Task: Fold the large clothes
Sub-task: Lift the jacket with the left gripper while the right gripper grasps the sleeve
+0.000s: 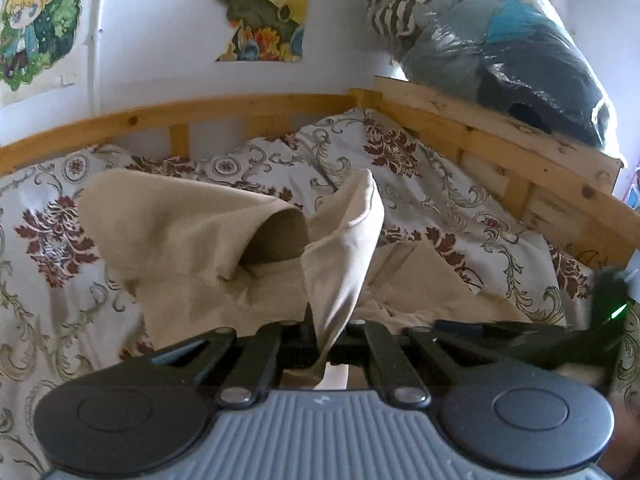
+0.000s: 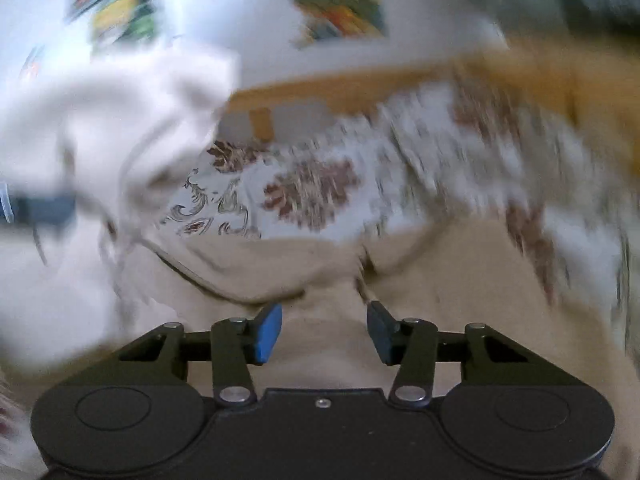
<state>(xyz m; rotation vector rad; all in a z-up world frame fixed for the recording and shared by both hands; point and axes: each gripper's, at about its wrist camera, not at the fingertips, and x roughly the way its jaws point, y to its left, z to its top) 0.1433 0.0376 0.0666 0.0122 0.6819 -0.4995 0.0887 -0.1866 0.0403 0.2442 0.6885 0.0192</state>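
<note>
On the far left of the left wrist view a cartoon poster (image 1: 30, 24) is hanging on the white wall, and a second poster (image 1: 264, 8) is hanging further right. Below them a wooden rail (image 1: 240, 106) is running along the bed, which is wearing a floral sheet (image 1: 420, 168). Beige trousers (image 1: 192, 240) are lying on the sheet in the middle, one leg opening gaping toward the camera. The left gripper (image 1: 330, 334) is pinching a fold of the trousers, which is standing up between its closed fingers. To the right a plastic bag (image 1: 500, 40) of clothes is sitting on the bed frame's corner.

The right wrist view is blurred. At its left a pale mass of cloth is hanging, too smeared to identify. The trousers (image 2: 440, 280) are spreading under the right gripper (image 2: 324, 330), whose fingers (image 2: 268, 334) are standing apart and holding nothing, just above the fabric. The sheet (image 2: 312, 188) is showing beyond.
</note>
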